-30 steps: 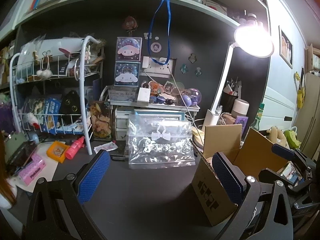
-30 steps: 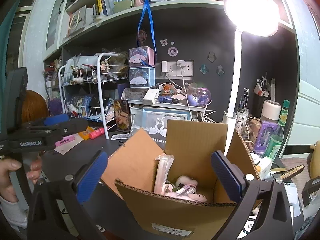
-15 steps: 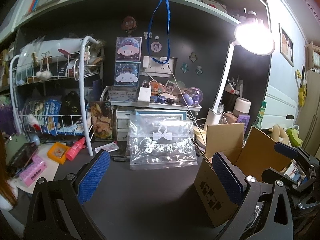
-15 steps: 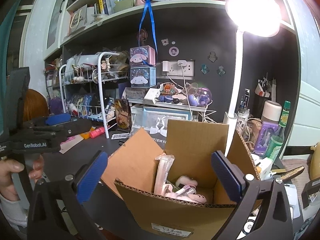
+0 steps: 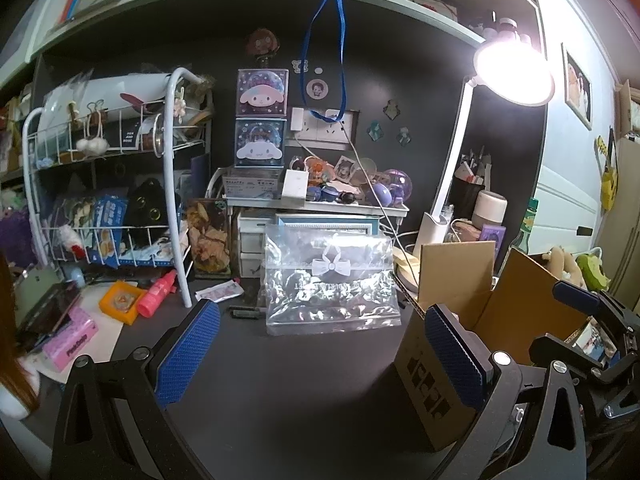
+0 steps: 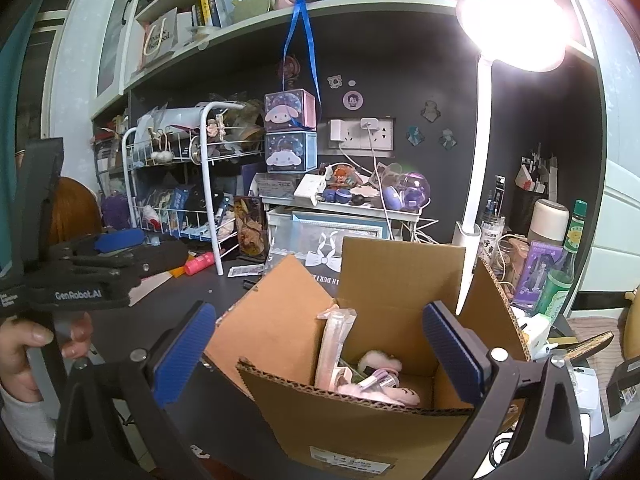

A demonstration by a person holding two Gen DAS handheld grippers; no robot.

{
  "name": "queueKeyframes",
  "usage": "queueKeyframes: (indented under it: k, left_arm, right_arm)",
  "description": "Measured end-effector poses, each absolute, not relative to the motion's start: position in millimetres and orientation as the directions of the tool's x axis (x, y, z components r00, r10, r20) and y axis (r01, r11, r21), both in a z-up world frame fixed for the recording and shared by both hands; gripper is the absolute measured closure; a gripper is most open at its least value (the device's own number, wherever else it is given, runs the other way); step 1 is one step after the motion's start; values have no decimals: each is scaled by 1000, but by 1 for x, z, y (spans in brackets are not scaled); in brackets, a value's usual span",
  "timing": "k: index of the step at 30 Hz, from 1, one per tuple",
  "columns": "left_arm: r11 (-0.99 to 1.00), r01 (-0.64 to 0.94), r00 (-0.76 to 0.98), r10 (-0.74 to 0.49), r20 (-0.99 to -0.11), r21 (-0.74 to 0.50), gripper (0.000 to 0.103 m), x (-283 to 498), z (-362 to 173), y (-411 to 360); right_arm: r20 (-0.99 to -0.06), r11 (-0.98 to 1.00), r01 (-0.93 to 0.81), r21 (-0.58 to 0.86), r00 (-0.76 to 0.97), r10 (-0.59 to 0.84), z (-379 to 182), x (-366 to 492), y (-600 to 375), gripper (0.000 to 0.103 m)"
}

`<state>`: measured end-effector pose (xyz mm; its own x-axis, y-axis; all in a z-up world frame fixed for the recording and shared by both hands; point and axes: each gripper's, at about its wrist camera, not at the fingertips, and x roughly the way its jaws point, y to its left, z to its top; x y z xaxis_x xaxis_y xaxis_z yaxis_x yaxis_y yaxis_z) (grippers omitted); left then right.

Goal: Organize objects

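1. Cardboard box (image 5: pixel 452 344) is sliding slightly rightward in the left wrist view versus a second ago; left gripper (image 5: pixel 320 356) is drifting left, jaws spread, gripping nothing, facing the clear bow pouch (image 5: pixel 330 284) standing on the desk (image 5: pixel 280 380), probably next.
2. Right gripper (image 6: pixel 320 352) is hovering over the box, released and empty; pink items (image 6: pixel 360 364) are sitting inside, unchanged.

Desk (image 5: pixel 288 392) centre clear — box (image 5: pixel 448 368) right, clutter left.

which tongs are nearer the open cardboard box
Right. The right tongs hang open just above the cardboard box, framing its opening. The left tongs sit off to the box's left, over bare desk.
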<state>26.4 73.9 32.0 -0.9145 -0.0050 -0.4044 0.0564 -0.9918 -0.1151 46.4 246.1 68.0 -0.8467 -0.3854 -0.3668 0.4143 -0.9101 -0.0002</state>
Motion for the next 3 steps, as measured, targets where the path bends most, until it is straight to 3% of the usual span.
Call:
queueKeyframes:
  k: [3]
  left_arm:
    - [-992, 56, -915, -6, -403, -114, 0, 27, 32, 74]
  right_arm:
    - [-366, -909, 418, -1, -846, -389, 68, 47, 247, 0]
